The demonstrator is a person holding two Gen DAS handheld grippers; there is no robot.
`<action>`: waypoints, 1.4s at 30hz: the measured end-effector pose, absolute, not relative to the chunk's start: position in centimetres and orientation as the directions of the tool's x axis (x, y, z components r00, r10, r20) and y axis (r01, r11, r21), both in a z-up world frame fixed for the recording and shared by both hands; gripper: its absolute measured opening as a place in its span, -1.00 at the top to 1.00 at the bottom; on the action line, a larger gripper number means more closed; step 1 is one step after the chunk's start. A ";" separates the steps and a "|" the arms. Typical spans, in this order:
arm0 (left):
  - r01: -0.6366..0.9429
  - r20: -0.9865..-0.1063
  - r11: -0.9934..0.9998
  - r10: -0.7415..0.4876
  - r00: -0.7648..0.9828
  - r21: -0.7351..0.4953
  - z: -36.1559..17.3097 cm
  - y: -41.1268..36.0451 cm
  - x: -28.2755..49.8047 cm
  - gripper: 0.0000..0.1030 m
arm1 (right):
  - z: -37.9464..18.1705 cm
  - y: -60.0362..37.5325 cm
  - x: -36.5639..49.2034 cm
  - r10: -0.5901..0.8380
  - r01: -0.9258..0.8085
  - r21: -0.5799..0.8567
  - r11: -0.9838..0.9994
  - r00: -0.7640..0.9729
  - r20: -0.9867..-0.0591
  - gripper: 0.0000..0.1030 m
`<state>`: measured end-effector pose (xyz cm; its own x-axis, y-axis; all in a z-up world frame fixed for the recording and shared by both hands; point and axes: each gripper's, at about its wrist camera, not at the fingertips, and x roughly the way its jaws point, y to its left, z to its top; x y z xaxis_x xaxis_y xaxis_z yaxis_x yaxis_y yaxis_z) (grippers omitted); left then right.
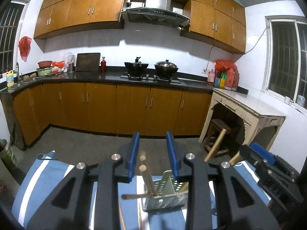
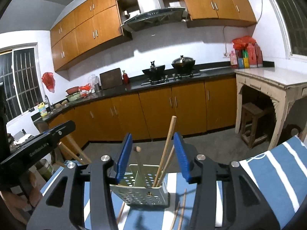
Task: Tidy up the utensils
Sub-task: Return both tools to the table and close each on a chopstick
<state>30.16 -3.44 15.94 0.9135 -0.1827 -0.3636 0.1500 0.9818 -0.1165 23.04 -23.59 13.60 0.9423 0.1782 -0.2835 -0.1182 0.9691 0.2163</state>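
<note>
So we judge the task partly done: several chopsticks (image 2: 163, 161) stand in the perforated holder (image 2: 142, 189) at lower centre of the frame, some chopsticks on the striped cloth (image 2: 272, 174) remain, and both hand-held grippers, left (image 1: 153, 155) and right (image 2: 152, 156), are open and empty.

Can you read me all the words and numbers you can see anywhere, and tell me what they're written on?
"GenRobot.AI", as best it reads, with the last letters blurred: on the black side of the left tongs, seen from the right camera.
Yellow bottle by the sink: its label is too small to read.
Red and yellow bottles on the counter: labels too blurred to read.
Range hood: only tiny unreadable marks.
</note>
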 end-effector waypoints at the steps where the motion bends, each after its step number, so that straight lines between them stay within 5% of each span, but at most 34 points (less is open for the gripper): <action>1: 0.148 -0.367 0.981 -0.183 0.912 -0.123 16.0 -3.1 29.6 0.39 | 13.7 -23.8 22.6 0.177 -0.116 0.219 0.969 0.943 -0.281 0.10; 10: 0.117 -0.400 0.984 -0.163 0.902 -0.138 13.7 0.6 23.5 0.24 | 11.0 -26.5 18.8 0.126 -0.047 0.228 0.972 0.930 -0.346 0.10; 17: 0.043 -0.515 0.993 -0.092 0.852 -0.107 6.4 2.9 21.2 0.07 | 2.4 -26.8 18.4 0.109 0.016 0.218 0.976 0.828 -0.549 0.11; 23: -0.005 -0.661 0.995 -0.063 0.748 -0.101 -1.1 4.1 21.7 0.14 | -5.5 -24.3 18.5 0.166 -0.003 0.226 0.974 0.689 -0.706 0.37; 34: 0.058 -0.748 0.996 -0.088 0.657 -0.067 -6.1 2.6 21.6 0.27 | -7.5 -22.7 18.7 0.108 -0.013 0.131 0.991 0.653 -0.750 0.46; 38: 0.069 -0.762 0.995 -0.103 0.639 -0.077 -6.6 1.8 21.9 0.27 | -7.8 -22.8 18.4 0.058 0.001 0.078 0.997 0.660 -0.749 0.83; 42: 0.080 -0.764 0.994 -0.112 0.635 -0.079 -6.7 0.8 22.2 0.27 | -7.8 -24.2 18.7 0.045 0.046 0.100 0.994 0.664 -0.747 0.85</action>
<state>22.16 0.84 -6.67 0.6353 -0.1118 -0.7641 0.0800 0.9937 -0.0789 18.67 -24.20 -7.83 0.6638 0.0449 -0.7465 0.0458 0.9939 0.1004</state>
